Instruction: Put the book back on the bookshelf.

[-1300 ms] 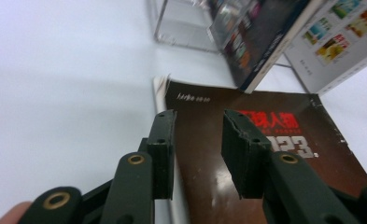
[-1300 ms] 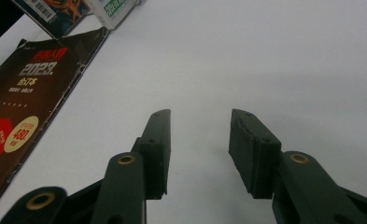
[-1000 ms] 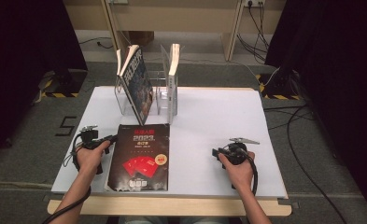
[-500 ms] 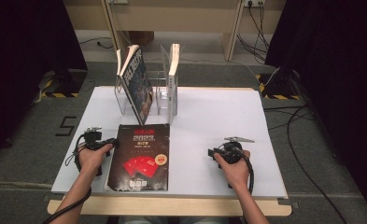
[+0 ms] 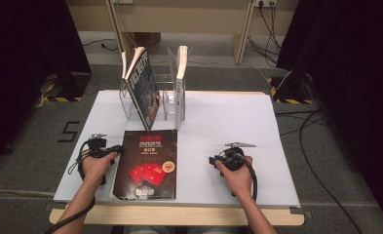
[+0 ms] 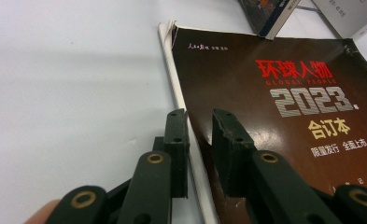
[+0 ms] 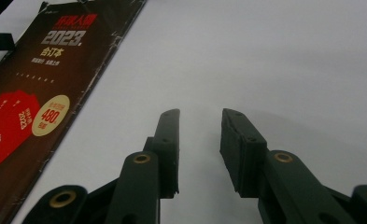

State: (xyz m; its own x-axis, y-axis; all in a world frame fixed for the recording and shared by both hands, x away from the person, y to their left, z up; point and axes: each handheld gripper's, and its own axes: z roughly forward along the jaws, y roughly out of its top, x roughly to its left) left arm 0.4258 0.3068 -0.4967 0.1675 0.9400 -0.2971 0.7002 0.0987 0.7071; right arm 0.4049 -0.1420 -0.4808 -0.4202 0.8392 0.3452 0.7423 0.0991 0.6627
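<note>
A dark magazine with red and silver print lies flat near the table's front edge, also seen in the left gripper view and the right gripper view. My left gripper is at the magazine's left edge. Its jaws straddle the white page edge, one over the table and one over the cover. They have just been closing, and a gap still shows. My right gripper rests on the bare table right of the magazine. It is open, has just closed a little, and holds nothing.
A clear rack stands behind the magazine, with a dark-covered book leaning in it and a white book upright. The white table spreads wide to the right. Cables trail over the floor beyond it.
My right gripper has slid left towards the magazine. The left hand has stayed at the magazine's edge.
</note>
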